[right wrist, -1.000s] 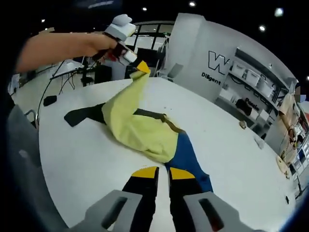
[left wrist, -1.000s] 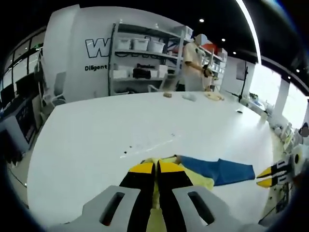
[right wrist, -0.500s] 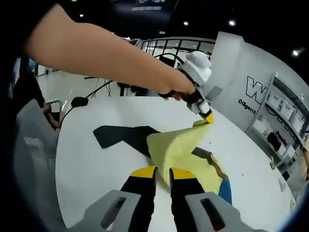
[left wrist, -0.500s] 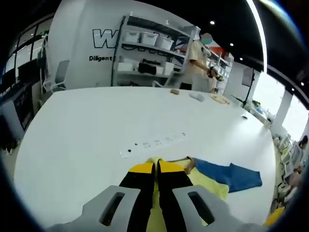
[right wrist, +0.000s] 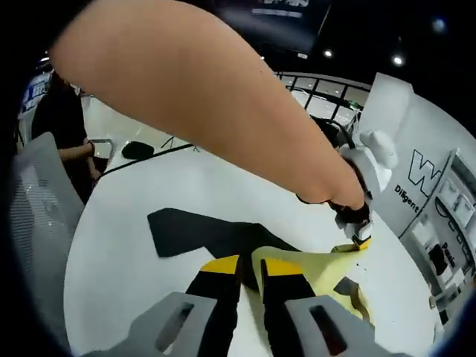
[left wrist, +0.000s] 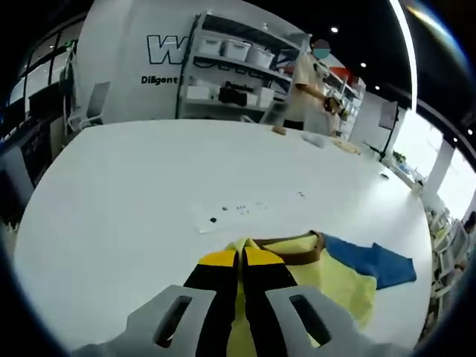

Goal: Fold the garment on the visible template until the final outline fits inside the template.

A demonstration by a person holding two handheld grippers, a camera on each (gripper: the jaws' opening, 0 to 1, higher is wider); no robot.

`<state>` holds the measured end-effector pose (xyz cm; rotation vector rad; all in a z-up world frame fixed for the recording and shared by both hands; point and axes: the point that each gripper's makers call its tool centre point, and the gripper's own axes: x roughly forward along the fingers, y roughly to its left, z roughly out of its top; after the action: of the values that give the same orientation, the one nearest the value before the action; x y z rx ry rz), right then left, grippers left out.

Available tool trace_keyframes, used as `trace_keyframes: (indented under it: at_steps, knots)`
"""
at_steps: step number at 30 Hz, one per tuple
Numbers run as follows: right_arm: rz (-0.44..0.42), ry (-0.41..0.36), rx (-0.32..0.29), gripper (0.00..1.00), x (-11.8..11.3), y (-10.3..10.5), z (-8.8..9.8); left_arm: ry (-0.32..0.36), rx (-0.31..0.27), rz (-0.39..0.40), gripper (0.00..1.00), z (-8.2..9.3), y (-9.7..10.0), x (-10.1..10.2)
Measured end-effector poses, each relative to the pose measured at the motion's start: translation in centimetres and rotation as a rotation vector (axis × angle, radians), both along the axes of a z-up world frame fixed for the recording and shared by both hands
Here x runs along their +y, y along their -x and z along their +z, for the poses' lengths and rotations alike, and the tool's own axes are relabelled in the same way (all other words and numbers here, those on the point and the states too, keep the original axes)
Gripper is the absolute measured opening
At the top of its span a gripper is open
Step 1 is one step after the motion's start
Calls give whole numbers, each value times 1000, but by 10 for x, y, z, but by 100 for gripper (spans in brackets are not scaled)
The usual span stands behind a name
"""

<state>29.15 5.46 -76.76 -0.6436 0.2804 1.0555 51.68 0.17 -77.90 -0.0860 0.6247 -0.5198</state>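
From the left gripper view I note my left gripper with its yellow-tipped black jaws pressed together, pinching the edge of the pale yellow garment with a brown collar and blue sleeve. The garment lies on the large white table, spreading to the right of the jaws, its blue sleeve stretched flat furthest right. Just beyond the collar sits a faint light rectangle with small dark marks on the table; I cannot tell what it is. At the far edge of the table a person in a light top stands beside grey shelving with white bins. From the right gripper view I see my right gripper with its jaws drawn near each other, a narrow gap between the tips and nothing visibly between them; I cannot tell whether it is fully closed. Beyond its tips lies the flat black garment-shaped template, partly covered by the yellow fabric. My left arm crosses this view, and the left gripper lifts a corner of the garment above the template.
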Motion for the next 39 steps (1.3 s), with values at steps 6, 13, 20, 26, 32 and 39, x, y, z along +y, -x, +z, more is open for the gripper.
trace_keyframes:
  at_steps: [6,13,20,26,32,39]
  knots:
    - [18,19,21,3,18,-15,-28,5,6,2,0,-3,-2,2]
    - [16,71,96,2,24,-29,-72,11,17,6,0,-11,-1,7]
    - [-34,57,85,3,17,-48,-74,10,23,19,0,-15,-2,19]
    - [-18,90,92,7,21,-51,-86,13,26,24,0,-16,-2,21]
    - [-34,104,97,6,18,-56,-94,11,29,15,0,-20,-1,19]
    - [-55,92,93,3,18,-58,-94,9,30,20,0,-21,0,23]
